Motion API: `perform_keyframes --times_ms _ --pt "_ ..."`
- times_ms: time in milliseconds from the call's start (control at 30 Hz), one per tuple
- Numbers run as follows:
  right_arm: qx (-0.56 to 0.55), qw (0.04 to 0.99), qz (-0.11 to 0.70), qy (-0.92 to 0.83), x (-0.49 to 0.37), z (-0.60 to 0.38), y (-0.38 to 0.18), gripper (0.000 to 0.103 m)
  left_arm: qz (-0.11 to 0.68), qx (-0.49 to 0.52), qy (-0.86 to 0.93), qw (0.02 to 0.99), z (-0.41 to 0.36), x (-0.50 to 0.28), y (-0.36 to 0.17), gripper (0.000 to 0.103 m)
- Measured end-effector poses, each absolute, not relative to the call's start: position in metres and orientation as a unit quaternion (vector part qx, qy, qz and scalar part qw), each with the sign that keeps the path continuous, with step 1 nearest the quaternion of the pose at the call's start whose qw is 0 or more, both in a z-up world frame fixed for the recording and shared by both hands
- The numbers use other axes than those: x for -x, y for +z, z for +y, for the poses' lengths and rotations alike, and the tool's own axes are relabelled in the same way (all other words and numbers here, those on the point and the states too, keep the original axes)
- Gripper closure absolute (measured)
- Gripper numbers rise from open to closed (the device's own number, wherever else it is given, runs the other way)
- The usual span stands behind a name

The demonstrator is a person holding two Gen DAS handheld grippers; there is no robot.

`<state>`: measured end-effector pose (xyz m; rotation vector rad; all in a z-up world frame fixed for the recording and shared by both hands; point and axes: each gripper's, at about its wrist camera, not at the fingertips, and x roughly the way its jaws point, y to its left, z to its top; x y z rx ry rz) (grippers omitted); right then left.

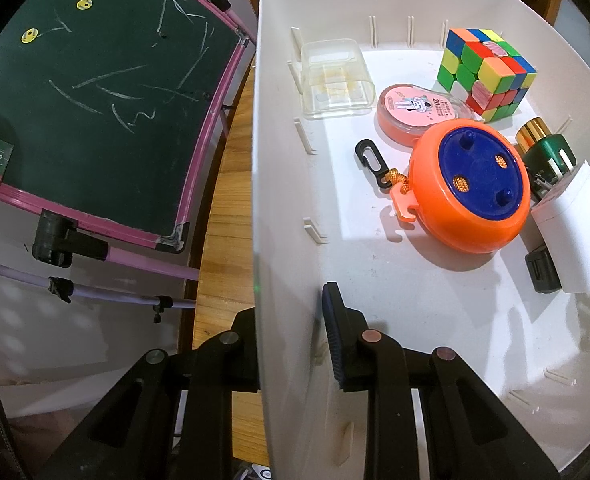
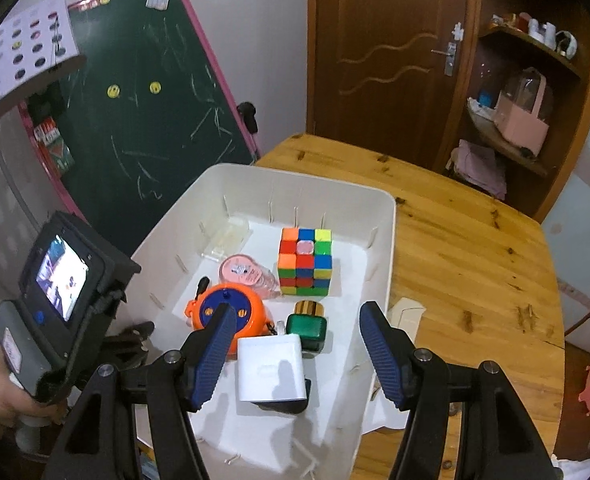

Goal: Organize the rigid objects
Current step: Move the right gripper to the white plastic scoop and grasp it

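Glossy white plastic bin on varnished knotty wood table.

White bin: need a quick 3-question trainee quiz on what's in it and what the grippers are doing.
1. True or false: the left gripper is clamped on the wall of the white bin.
2. Which lies nearest the right gripper? A) colour cube B) white charger block C) clear plastic box
3. Fill in: the orange round case has a ___ lid.

Key: 1 true. 2 B; nothing sits between its pads. 3 blue.
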<state>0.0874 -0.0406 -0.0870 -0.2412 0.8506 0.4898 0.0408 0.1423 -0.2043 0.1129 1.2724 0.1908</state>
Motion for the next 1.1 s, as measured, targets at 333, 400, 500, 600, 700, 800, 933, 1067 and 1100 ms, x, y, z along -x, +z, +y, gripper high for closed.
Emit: perform_keyframes --times_ms 333,400,500,600,700,800,933,1067,1100 --pt "0.089 0.88 0.409 0.225 -0.095 -0.059 -0.084 0.03 0.593 -0.053 0.09 0.798 0.142 -0.041 -0.204 0.074" --pt "0.084 0.883 0.406 0.22 -0.097 -0.065 -0.082 0.03 0.593 -0.053 0.09 0.798 0.142 -0.041 -0.205 0.074" --pt "0.071 0.888 0.403 0.212 -0.101 -0.074 -0.079 0.03 0.593 -0.053 0.09 0.798 0.143 -0.041 -0.205 0.073" --pt "0.054 0.892 0.401 0.204 -0.106 -0.086 -0.075 0.03 0.593 -0.053 0.091 0.799 0.144 -0.04 -0.205 0.073" --pt "0.043 0.896 0.398 0.192 -0.111 -0.1 -0.072 0.03 0.592 -0.052 0.091 0.799 0.146 -0.04 -0.206 0.073" --pt "0.034 0.901 0.396 0.177 -0.117 -0.115 -0.071 0.03 0.592 -0.052 0.091 0.799 0.146 -0.039 -0.206 0.073" --pt "0.024 0.905 0.395 0.155 -0.125 -0.136 -0.071 0.03 0.593 -0.052 0.091 0.799 0.146 -0.04 -0.206 0.073" --pt "0.014 0.909 0.394 0.137 -0.131 -0.155 -0.072 0.03 0.593 -0.05 0.092 0.798 0.147 -0.039 -0.206 0.073" --pt "0.016 0.909 0.395 0.135 -0.133 -0.16 -0.073 0.03 0.593 -0.05 0.092 0.798 0.146 -0.039 -0.206 0.073"
